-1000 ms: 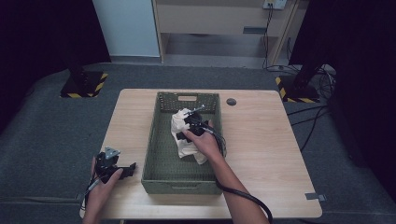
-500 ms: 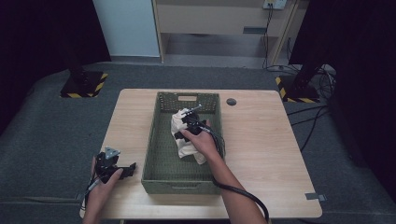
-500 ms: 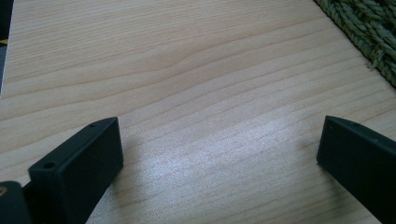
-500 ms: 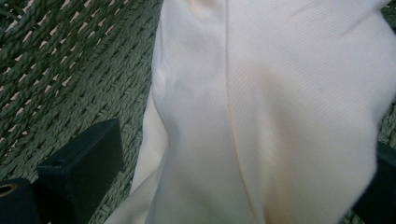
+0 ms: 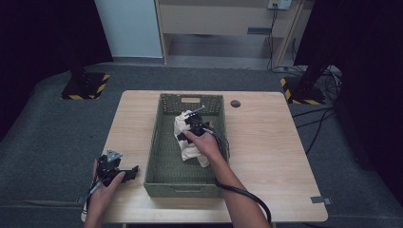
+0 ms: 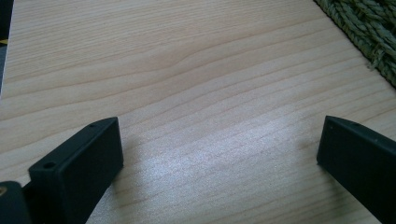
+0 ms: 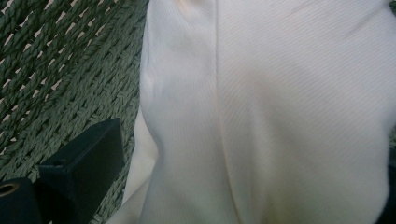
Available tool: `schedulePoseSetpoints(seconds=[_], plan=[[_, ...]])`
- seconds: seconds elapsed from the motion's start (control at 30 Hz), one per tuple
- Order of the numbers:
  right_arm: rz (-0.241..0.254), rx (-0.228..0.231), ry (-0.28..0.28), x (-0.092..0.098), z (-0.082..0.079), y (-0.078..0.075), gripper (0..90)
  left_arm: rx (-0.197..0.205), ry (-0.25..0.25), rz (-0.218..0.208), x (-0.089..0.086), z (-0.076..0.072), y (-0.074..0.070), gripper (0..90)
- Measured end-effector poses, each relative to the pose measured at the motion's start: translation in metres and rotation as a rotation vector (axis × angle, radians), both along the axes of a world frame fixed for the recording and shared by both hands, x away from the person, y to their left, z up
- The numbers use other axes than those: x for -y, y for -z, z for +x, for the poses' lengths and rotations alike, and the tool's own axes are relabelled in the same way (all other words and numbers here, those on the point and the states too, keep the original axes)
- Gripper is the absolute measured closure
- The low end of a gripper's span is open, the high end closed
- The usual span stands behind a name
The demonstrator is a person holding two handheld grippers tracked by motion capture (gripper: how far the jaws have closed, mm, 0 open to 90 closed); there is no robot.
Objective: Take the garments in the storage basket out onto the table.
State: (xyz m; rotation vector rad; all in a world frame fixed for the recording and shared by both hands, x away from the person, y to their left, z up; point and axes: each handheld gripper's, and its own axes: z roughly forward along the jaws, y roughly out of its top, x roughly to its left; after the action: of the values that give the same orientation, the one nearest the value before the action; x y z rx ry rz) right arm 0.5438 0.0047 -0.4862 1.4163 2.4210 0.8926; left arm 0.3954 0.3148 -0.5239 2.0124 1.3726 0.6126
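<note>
Left tongs idle on the worktop, right tongs at a white cloth in the basket.
Nearest, the left tongs [image 5: 134, 169] rest on the bare wooden worktop [image 5: 266, 142] just beside the green woven basket [image 5: 164, 183], jaws spread wide apart. Farther in, the right tongs [image 5: 191, 119] stand released around the crumpled white cloth [image 5: 190, 151] lying inside the basket, cloth between the jaws.

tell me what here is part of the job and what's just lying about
In use:
cloth
basket
right hand-held gripper, on the cloth

Lying about:
left hand-held gripper, open over the bare table
round dark disc on the table
</note>
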Motion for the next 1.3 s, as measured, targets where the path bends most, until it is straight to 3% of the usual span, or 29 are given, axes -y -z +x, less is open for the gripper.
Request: schedulePoseSetpoints(seconds=[0.73, 1.0, 1.13, 1.3], plan=[[-0.051, -0.024, 0.003, -0.003, 0.004, 0.004, 13.3, 0.0, 0.0, 0.0, 0.0, 0.0, 0.0, 0.0], [-0.103, -0.018, -0.015, -0.001, 0.008, 0.003, 30.9, 0.0, 0.0, 0.0, 0.0, 0.0, 0.0, 0.0], [-0.085, -0.019, -0.01, 0.002, 0.007, -0.001, 43.6, 0.0, 0.0, 0.0, 0.0, 0.0, 0.0, 0.0], [-0.072, -0.006, -0.02, 0.002, 0.003, -0.005, 51.5, 0.0, 0.0, 0.0, 0.0, 0.0, 0.0, 0.0]])
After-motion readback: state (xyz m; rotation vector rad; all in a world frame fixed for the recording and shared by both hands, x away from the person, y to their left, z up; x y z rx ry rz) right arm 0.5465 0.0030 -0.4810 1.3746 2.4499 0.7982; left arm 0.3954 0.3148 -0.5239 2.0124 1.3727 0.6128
